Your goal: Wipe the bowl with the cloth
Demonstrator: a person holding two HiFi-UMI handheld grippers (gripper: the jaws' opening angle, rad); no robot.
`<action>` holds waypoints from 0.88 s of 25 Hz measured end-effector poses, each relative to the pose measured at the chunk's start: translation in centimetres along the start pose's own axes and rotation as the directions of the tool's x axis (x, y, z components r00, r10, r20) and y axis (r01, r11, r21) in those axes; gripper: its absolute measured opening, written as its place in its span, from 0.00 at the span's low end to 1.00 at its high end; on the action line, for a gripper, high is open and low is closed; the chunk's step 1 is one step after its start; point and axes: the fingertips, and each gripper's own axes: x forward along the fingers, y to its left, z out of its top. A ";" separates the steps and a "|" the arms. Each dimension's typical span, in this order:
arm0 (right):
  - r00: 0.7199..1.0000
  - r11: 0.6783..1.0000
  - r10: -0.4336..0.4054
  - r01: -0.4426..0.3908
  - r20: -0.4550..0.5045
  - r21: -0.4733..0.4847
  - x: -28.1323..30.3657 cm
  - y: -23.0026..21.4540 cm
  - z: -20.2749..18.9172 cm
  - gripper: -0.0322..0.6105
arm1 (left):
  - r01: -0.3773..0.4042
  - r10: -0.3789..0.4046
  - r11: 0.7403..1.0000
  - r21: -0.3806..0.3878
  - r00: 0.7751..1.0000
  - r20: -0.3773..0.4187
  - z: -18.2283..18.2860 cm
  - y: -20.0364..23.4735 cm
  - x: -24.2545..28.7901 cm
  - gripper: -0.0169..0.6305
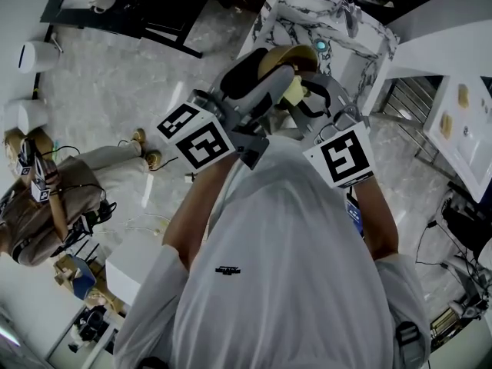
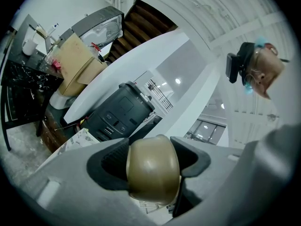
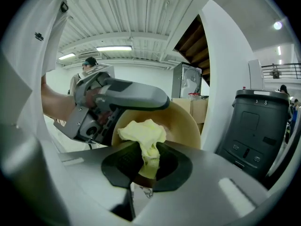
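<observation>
Pale stone floor fills the head view far below, with a marble-patterned surface [image 1: 296, 10] ahead of me and a seated person [image 1: 50, 198] off to my left. I hold both tools raised in front of my chest, close together.

My left hand-held gripper [image 2: 153, 166] is clamped on the bowl [image 2: 153, 178]. The tan bowl sits pinched between its two dark pads [image 2: 110, 166], held in the air and tipped on its side. From the right gripper view the bowl's hollow faces my other tool.

My right hand-held gripper [image 3: 146, 161] pinches the yellow cloth [image 3: 141, 131], its jaws drawn in tight on a narrow fold. The bunched upper part of the cloth sticks out past the jaws and lies at the bowl's inner wall, low and to the left inside it. It looks to be touching, though I cannot be sure.

Behind the bowl stand a dark grey bin [image 3: 256, 126] and a cardboard box [image 3: 192, 108], under a white ribbed ceiling with strip lights [image 3: 113, 48].
</observation>
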 end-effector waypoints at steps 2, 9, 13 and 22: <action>0.999 0.999 0.041 -0.041 0.014 -0.021 0.1 0.4 0.7 0.12 | -0.001 0.001 1.000 0.011 1.000 -0.013 -0.1 0.1 0.2 0.46; 0.993 0.999 -0.012 0.016 0.119 -0.031 0.0 -1.1 2.3 0.12 | 0.008 -0.008 1.000 0.005 1.000 -0.027 -0.7 -0.1 0.2 0.46; 0.990 0.995 -0.096 0.096 0.102 0.009 -0.2 -3.0 1.9 0.12 | 0.009 -0.009 1.000 -0.001 1.000 -0.020 -0.6 -0.1 -0.1 0.46; 0.991 0.987 -0.120 0.114 0.051 0.115 -0.6 -3.8 -0.5 0.12 | -0.016 0.016 1.000 0.002 1.000 0.015 0.3 0.9 0.0 0.46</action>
